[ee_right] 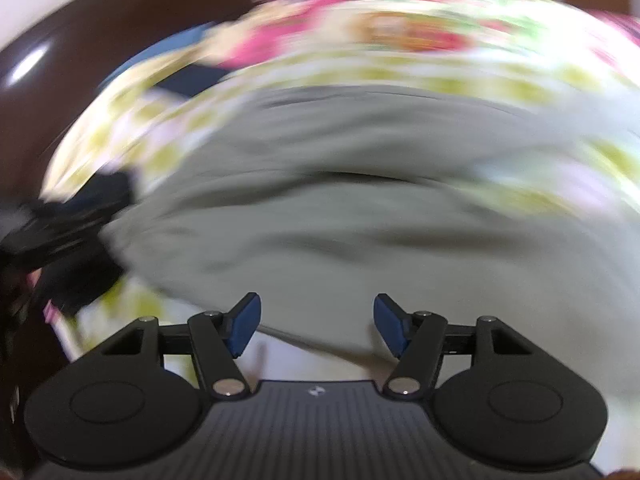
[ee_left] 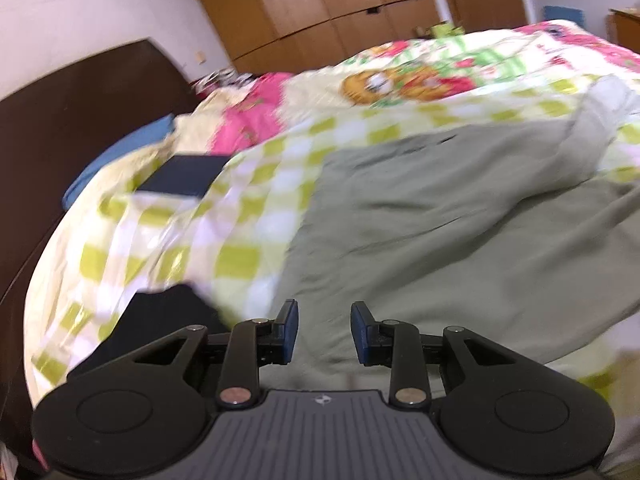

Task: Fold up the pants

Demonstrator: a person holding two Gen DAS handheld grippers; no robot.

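Grey-green pants (ee_left: 440,220) lie spread and wrinkled on a bed with a yellow-green checked cover (ee_left: 240,208). My left gripper (ee_left: 324,314) hovers over the near edge of the pants, its blue pads (ee_left: 290,328) apart with nothing between them. In the heavily blurred right wrist view, the pants (ee_right: 340,220) fill the middle. My right gripper (ee_right: 317,312) stands open above their near edge, and its blue pads (ee_right: 242,328) touch no cloth.
A dark blue folded item (ee_left: 184,176) and a blue pillow (ee_left: 120,152) lie near the dark headboard (ee_left: 80,100) at the left. A black cloth (ee_left: 168,316) sits by the left gripper. A wooden wardrobe (ee_left: 320,8) stands behind the bed. A dark blurred shape (ee_right: 68,232) shows at the left.
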